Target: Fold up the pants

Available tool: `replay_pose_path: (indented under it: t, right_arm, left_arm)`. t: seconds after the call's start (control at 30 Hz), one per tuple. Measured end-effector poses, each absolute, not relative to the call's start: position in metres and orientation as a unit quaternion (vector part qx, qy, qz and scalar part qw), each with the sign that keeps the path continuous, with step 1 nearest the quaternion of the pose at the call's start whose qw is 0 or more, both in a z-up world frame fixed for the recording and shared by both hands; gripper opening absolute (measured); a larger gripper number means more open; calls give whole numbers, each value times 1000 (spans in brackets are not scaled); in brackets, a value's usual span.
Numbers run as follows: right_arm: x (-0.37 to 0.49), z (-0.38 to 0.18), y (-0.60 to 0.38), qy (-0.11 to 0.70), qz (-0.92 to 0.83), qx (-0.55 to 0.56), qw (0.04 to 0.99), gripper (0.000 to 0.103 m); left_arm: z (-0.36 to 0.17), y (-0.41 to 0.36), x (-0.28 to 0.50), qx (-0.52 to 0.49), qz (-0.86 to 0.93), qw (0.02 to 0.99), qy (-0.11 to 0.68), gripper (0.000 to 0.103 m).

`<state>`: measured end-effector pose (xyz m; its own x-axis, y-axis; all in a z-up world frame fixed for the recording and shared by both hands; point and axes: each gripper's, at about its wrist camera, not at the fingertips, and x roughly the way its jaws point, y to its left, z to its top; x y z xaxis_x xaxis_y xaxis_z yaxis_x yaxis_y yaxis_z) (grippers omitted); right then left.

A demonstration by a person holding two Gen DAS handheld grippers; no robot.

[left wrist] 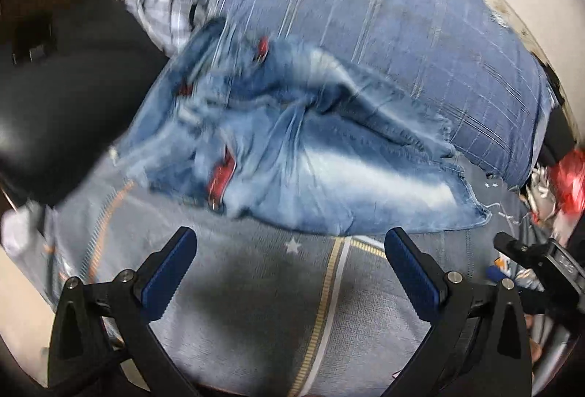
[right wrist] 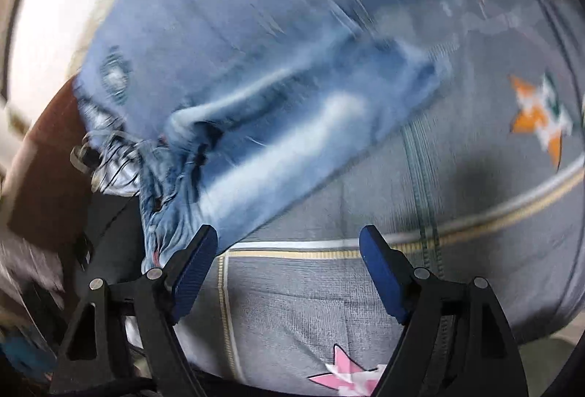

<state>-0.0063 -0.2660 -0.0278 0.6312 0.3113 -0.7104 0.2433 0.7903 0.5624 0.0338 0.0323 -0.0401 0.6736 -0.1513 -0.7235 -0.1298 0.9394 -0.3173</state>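
Nearest your lenses: both grippers, blue pads spread wide, nothing between them. Your left gripper (left wrist: pixel 289 250) hangs over the grey starred bedsheet (left wrist: pixel 256 305), just short of the near edge of the jeans (left wrist: pixel 310 174). Your right gripper (right wrist: pixel 289 247) sits over the same sheet, its left pad (right wrist: pixel 193 272) close to, maybe overlapping, the waist end of the jeans; contact cannot be confirmed through the blur.

Left to right in the left view: a dark shape at the frame edge, then the waistband end with red-lined zipper pockets (left wrist: pixel 219 177), then the two faded legs running rightward to the frayed hems (left wrist: pixel 471 199). The right gripper's black tip shows at far right (left wrist: pixel 512 243), near those hems. Behind the jeans lies a blue plaid pillow (left wrist: pixel 402 31).

Key relation: the jeans lie ahead of both grippers, long axis crosswise to your left gripper and diagonal from lower left to upper right in the right view. Judging by that, your left gripper is nearer the middle of the legs and the pocket area.

View differences: the left view shows pockets, hems and the other gripper; the right view shows the orange star print (right wrist: pixel 537 115) and pink star (right wrist: pixel 347 375) on the sheet, and the legs (right wrist: pixel 292 141) lying together, one on the other. The jeans look only roughly laid out, the fold proper not yet made.
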Motion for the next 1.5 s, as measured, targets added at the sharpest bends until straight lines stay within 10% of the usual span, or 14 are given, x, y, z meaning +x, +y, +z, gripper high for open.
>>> replay_pose_path:
  t: [0.37, 0.7, 0.87, 0.97, 1.3, 1.5]
  right_arm:
    - [59, -82, -279, 468, -6, 424, 775, 74]
    - [86, -87, -282, 459, -20, 420, 782, 46]
    - [104, -86, -285, 463, -52, 388, 795, 16]
    - [109, -86, -289, 458, -61, 386, 798, 4]
    - [36, -31, -270, 397, 8, 349, 849, 2]
    - [-1, -90, -242, 518, 3, 321, 793, 11]
  left_arm:
    - [-78, 51, 83, -290, -17, 832, 473, 100]
    - [-97, 46, 125, -345, -31, 783, 517, 96]
    - [-103, 47, 144, -348, -7, 789, 506, 72]
    - [-102, 57, 143, -336, 24, 797, 500, 17]
    - [-40, 93, 85, -339, -7, 840, 423, 12]
    - [-86, 109, 61, -332, 45, 797, 503, 14]
